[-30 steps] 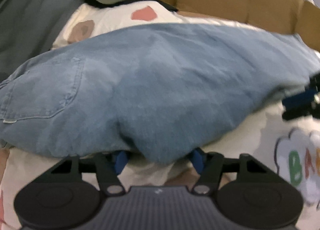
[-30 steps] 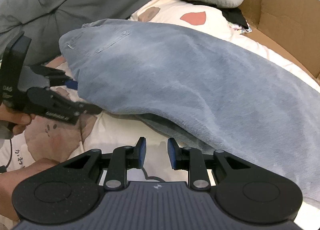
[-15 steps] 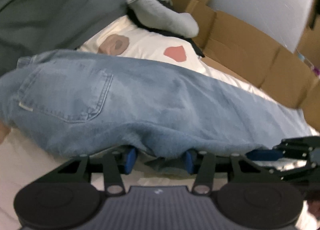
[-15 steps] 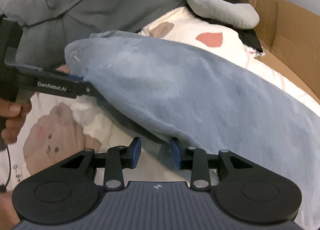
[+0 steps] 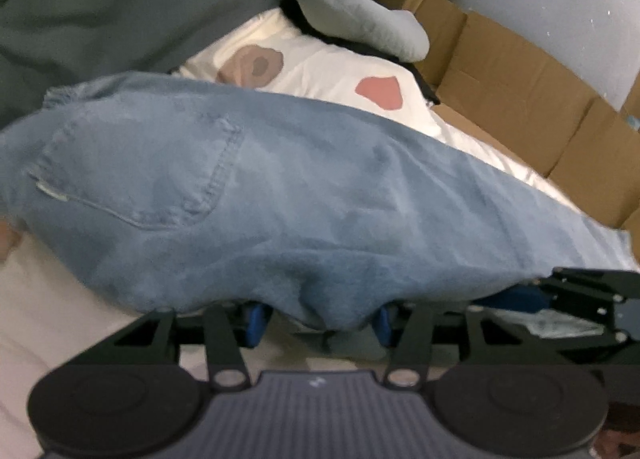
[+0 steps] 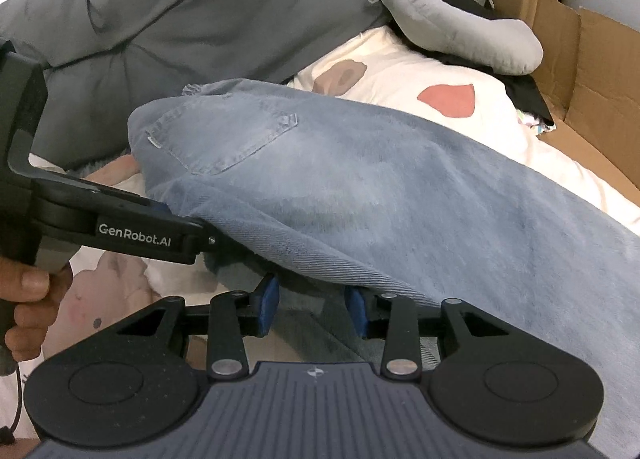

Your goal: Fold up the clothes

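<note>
Denim fills the left wrist view: faded light-blue denim jeans (image 5: 320, 195) lie on a cream bedsheet printed with pink and brown shapes (image 5: 320, 71), their long axis running from the waistband and back pocket at the left edge down toward the legs at the lower right, where the frame cuts them off. The near fold of the jeans drapes over the left gripper (image 5: 318, 321), whose blue-padded jaws have just been closing; cloth hangs between them, but the fold hides the pad faces, so whether they pinch it cannot be told. A second black tool, the right gripper (image 5: 528, 295), reaches under the hem at right, its tips buried. A grey curved neck pillow (image 5: 360, 15), a dark grey-green blanket (image 5: 120, 11) and brown cardboard boxes (image 5: 520, 71) ring the bed; the picture is soft.

From the right wrist view, the jeans (image 6: 380, 187) run from the pocket end at upper left to the legs at lower right, again cropped. The right gripper (image 6: 312, 305) sits under the folded edge, jaws having just been opening, standing apart with denim draped above and between them, apparently released. The left gripper (image 6: 216, 241), held in a person's left hand (image 6: 30, 299), vanishes beneath the waist end.
</note>
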